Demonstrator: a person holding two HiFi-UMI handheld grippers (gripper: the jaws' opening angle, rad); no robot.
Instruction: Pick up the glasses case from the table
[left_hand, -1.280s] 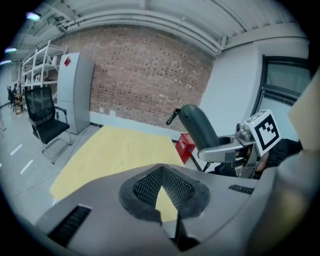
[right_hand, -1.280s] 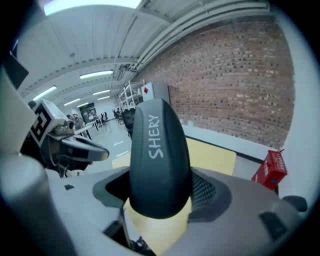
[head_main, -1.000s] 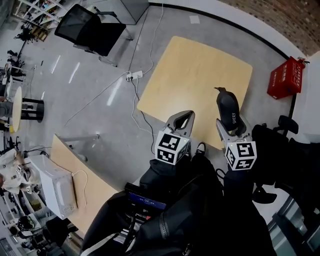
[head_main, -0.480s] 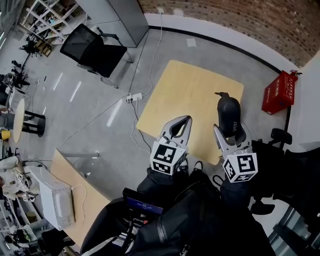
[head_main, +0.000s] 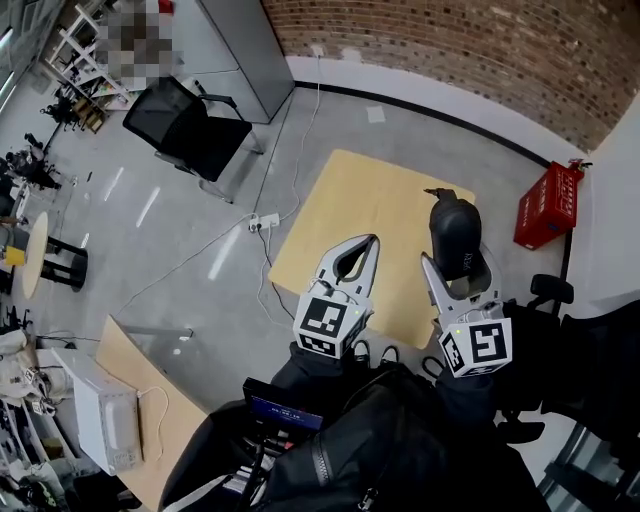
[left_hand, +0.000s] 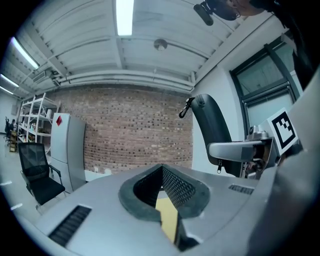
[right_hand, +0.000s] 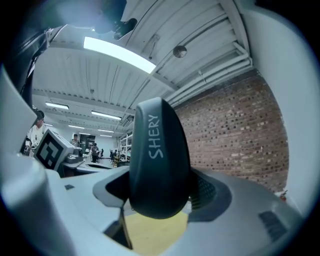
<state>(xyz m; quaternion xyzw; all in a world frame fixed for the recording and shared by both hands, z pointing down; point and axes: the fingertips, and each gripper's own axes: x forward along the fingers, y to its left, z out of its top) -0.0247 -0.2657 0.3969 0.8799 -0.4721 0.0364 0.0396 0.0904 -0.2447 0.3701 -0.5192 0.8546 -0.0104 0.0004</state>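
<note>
R gripper (head_main: 458, 268): jaws clamped on the glasses case (head_main: 453, 232), one jaw on each flank, gripping its near end. Case is dark, rounded, w/ white "SHERY" lettering along the side. Its far end sticks out past the jaw tips and carries a small tab. In the R gripper view the case (right_hand: 159, 160) fills the gap between the jaws and points up toward ceiling and brick wall. A strip of yellow tabletop shows under it, so it looks lifted off the surface.

L gripper (head_main: 360, 252): jaws pressed together at the tips, nothing between them. L gripper view confirms this: pads meet at the front, w/ only a sliver of yellow table visible through the slot behind the tips (left_hand: 161, 172). Held beside the R gripper, apart from the case.

Table (head_main: 360, 195): light wood, rounded corners. In the head view the case sits over its R side and the L gripper over its near edge.

Surroundings: black chair (head_main: 185, 115) far L, power strip (head_main: 265, 221) on floor just L of the table, red crate (head_main: 545, 205) to the R by the wall, brick wall (head_main: 480, 45) at top.
</note>
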